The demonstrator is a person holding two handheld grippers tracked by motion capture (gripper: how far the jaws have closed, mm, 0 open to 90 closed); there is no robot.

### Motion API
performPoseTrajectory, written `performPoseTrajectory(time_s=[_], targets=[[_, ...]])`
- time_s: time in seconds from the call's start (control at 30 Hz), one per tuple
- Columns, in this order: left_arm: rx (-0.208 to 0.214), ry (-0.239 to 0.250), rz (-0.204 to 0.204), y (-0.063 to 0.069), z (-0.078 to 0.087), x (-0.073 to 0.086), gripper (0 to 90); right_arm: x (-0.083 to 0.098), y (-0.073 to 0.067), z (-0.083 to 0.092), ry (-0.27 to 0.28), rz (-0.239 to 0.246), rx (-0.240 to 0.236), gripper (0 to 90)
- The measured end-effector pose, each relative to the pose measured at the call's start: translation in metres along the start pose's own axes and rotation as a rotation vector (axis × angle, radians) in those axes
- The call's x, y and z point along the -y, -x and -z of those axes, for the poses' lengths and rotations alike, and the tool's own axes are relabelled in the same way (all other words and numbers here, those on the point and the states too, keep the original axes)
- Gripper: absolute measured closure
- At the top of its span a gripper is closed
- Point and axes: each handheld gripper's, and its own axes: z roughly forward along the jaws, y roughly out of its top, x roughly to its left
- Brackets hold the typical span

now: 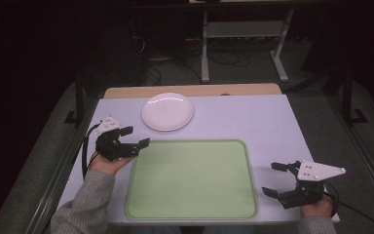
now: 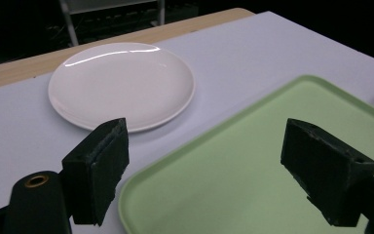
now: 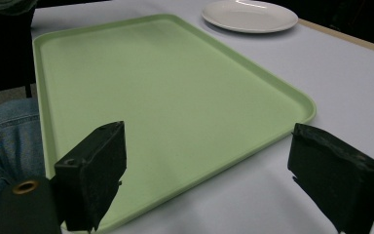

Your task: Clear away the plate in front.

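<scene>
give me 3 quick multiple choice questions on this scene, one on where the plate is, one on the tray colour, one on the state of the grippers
1. Where is the white plate?
A. on the green tray
B. on the table beyond the tray's far left corner
C. held in the right gripper

2. What colour is the tray?
A. light green
B. red
C. black

3. How do the left gripper and the right gripper stand?
A. both shut on the plate
B. one shut on the tray rim
C. both open, holding nothing

Answers:
1 B: the plate lies on the bare table, off the tray.
2 A: its whole surface is pale green.
3 C: both pairs of jaws stand wide apart with nothing between them.
</scene>
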Motion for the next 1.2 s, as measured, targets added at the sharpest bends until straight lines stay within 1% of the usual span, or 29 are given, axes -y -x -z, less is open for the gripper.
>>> performPoseTrajectory(time_s=[0.03,0.1,0.13,0.23,0.27,0.3,0.37,0.4,0.43,0.47,0.5,0.53,0.57,0.63,0.67,0.7,0.73,0.83,0.87,0.9,0.93,0.97,1.0,1.03,1.07,1.1,1.13,1.17,1.2], targets=[[0.000,0.000,0.000,0.000,0.000,0.000,17.8,0.000,0.000,0.000,0.002,0.001,0.000,13.2],[-0.002,0.003,0.020,-0.002,-0.005,-0.004,17.8,0.000,0.001,0.000,0.002,0.000,-0.001,13.2],[-0.004,0.001,0.037,-0.004,-0.009,-0.010,18.2,0.000,0.000,0.000,0.001,0.000,-0.003,13.2],[-0.010,0.003,0.048,-0.006,-0.014,-0.015,19.5,0.000,0.000,0.000,0.003,0.001,-0.006,13.2],[-0.006,-0.004,0.069,-0.009,-0.019,-0.020,21.2,0.000,0.000,0.000,0.005,0.001,-0.007,13.2],[0.005,-0.012,0.080,-0.011,-0.023,-0.022,23.8,0.000,0.000,0.000,0.006,0.001,-0.007,13.2],[-0.016,-0.039,0.087,-0.013,-0.031,-0.025,25.9,0.000,0.001,0.000,0.003,0.000,-0.007,13.2],[-0.016,-0.039,0.087,-0.013,-0.031,-0.025,25.8,0.000,0.001,0.000,0.003,0.000,-0.007,13.2],[-0.025,-0.047,0.109,-0.018,-0.038,-0.027,25.9,0.000,0.001,0.000,0.003,0.001,-0.009,13.2],[-0.025,-0.047,0.109,-0.018,-0.038,-0.027,26.1,0.000,0.001,0.000,0.005,0.000,-0.010,13.2],[-0.033,-0.062,0.152,-0.024,-0.046,-0.029,26.1,0.000,0.001,0.000,0.006,0.000,-0.011,13.2],[-0.033,-0.062,0.152,-0.024,-0.046,-0.029,26.1,0.000,0.001,0.000,0.006,0.000,-0.011,13.2],[-0.037,-0.062,0.198,-0.030,-0.053,-0.029,26.1,0.000,0.001,0.000,0.008,0.002,-0.014,13.2],[-0.046,-0.070,0.233,-0.035,-0.060,-0.029,26.1,0.000,0.001,0.000,0.008,0.002,-0.017,13.2],[-0.046,-0.070,0.233,-0.035,-0.060,-0.029,25.9,0.000,0.001,0.000,0.008,0.002,-0.017,13.2],[-0.050,-0.065,0.260,-0.038,-0.063,-0.028,25.9,0.000,0.001,0.000,0.008,0.002,-0.019,13.2],[-0.050,-0.055,0.321,-0.044,-0.069,-0.026,25.3,0.000,0.001,0.000,0.007,0.002,-0.022,13.2],[-0.053,-0.065,0.392,-0.053,-0.077,-0.022,25.4,0.000,0.001,-0.001,0.007,0.004,-0.024,13.2],[-0.053,-0.065,0.392,-0.053,-0.077,-0.022,25.4,0.000,0.001,-0.001,0.007,0.004,-0.024,13.2],[-0.055,-0.069,0.415,-0.056,-0.080,-0.020,25.4,0.000,0.002,-0.001,0.007,0.006,-0.025,13.2],[-0.054,-0.076,0.465,-0.062,-0.085,-0.017,25.9,0.000,0.002,-0.001,0.009,0.003,-0.026,13.2],[-0.054,-0.076,0.465,-0.062,-0.085,-0.017,26.5,0.000,0.002,-0.001,0.009,0.002,-0.026,13.2],[-0.057,-0.075,0.497,-0.065,-0.087,-0.015,29.2,0.000,0.002,-0.001,0.008,0.000,-0.027,13.2],[-0.069,-0.071,0.534,-0.067,-0.088,-0.014,29.2,0.000,0.002,-0.001,0.008,0.000,-0.027,13.2],[-0.082,-0.071,0.564,-0.070,-0.090,-0.012,32.1,0.000,0.002,-0.001,0.007,-0.001,-0.028,13.2],[-0.091,-0.066,0.643,-0.075,-0.094,-0.009,33.5,0.000,0.002,-0.001,0.008,-0.001,-0.027,13.2],[-0.093,-0.065,0.676,-0.076,-0.096,-0.007,34.4,0.000,0.002,-0.001,0.009,0.000,-0.027,13.2],[-0.093,-0.065,0.676,-0.076,-0.096,-0.007,35.4,0.000,0.002,-0.001,0.009,0.000,-0.027,13.2],[-0.117,-0.075,0.719,-0.079,-0.100,-0.004,37.1,0.000,0.002,-0.001,0.011,0.000,-0.027,13.2]])
